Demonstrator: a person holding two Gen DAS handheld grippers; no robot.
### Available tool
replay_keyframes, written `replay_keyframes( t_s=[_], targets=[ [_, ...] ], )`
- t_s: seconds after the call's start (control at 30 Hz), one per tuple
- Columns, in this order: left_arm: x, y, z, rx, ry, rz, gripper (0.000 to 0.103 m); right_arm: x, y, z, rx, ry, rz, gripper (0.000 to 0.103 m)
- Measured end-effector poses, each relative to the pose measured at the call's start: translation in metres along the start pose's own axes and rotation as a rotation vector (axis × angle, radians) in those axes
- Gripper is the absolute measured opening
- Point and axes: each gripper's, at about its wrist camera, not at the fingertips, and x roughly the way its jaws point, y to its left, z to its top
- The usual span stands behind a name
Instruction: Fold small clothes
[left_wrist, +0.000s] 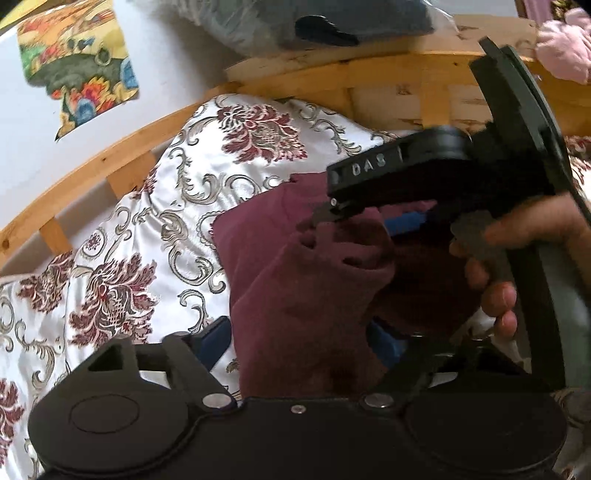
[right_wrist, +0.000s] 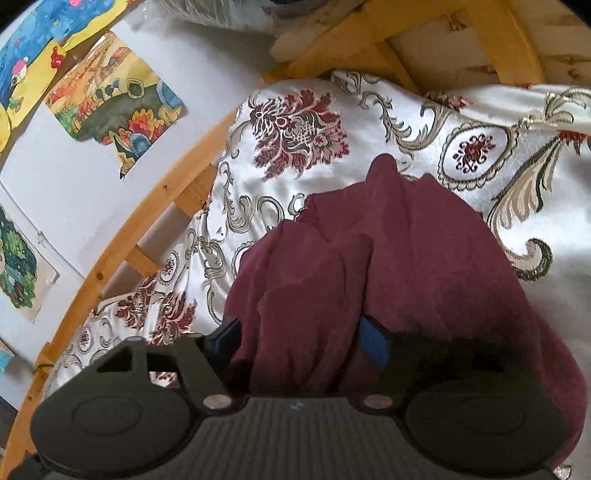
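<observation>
- A maroon garment (right_wrist: 388, 258), soft and fuzzy like fleece or terry, lies bunched in thick folds on a glossy white satin bedspread (right_wrist: 480, 110) woven with burgundy flowers and grey-gold scrolls.
- It sits near the bedspread's edge that runs along the pale pine bed frame (right_wrist: 155, 206), whose slats curve in the fisheye.
- Right gripper (right_wrist: 299, 339): its blue-padded fingers (right_wrist: 375, 341) stand apart with a hanging fold of the maroon cloth between them; whether the pads actually press the cloth cannot be told.
- Left gripper (left_wrist: 295, 343): one blue finger (left_wrist: 216, 338) shows beside the cloth, the other is mostly buried under it; cloth fills the gap, but the grip cannot be told.
- Only the left wrist view shows the right gripper from outside (left_wrist: 351, 218): matte black plastic lettered "DAS", its tips pinching a puckered ridge of the garment, a bare hand (left_wrist: 517, 258) around its handle.
- Only that view shows a pink fluffy item (left_wrist: 565, 48) and dark blue-grey cloth (left_wrist: 332, 22) beyond the frame.
- Both views show colourful paper pictures (right_wrist: 118, 110) on the white wall.
</observation>
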Motion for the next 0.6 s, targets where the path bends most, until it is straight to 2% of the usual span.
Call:
replay_keyframes(
  t_s=[0.1, 0.17, 0.27, 0.37, 0.6],
  targets=[
    [0.001, -0.003, 0.001, 0.036, 0.006, 0.022, 0.065, 0.004, -0.004, 0.006, 0.032, -0.008, 0.010, 0.062],
    [0.003, -0.003, 0.001, 0.049, 0.006, 0.029, 0.055, 0.007, -0.006, 0.010, 0.036, -0.014, 0.001, 0.045],
    [0.002, -0.004, 0.001, 0.045, 0.001, 0.003, 0.043, 0.011, -0.004, 0.010, 0.015, -0.022, -0.025, 0.031],
    [0.002, -0.006, 0.000, 0.052, -0.009, 0.009, 0.037, 0.009, 0.004, 0.008, -0.051, -0.037, -0.044, 0.025],
    [-0.002, -0.004, 0.003, 0.011, -0.043, -0.029, 0.025, -0.004, 0.028, 0.015, -0.256, -0.122, -0.054, 0.020]
  ],
)
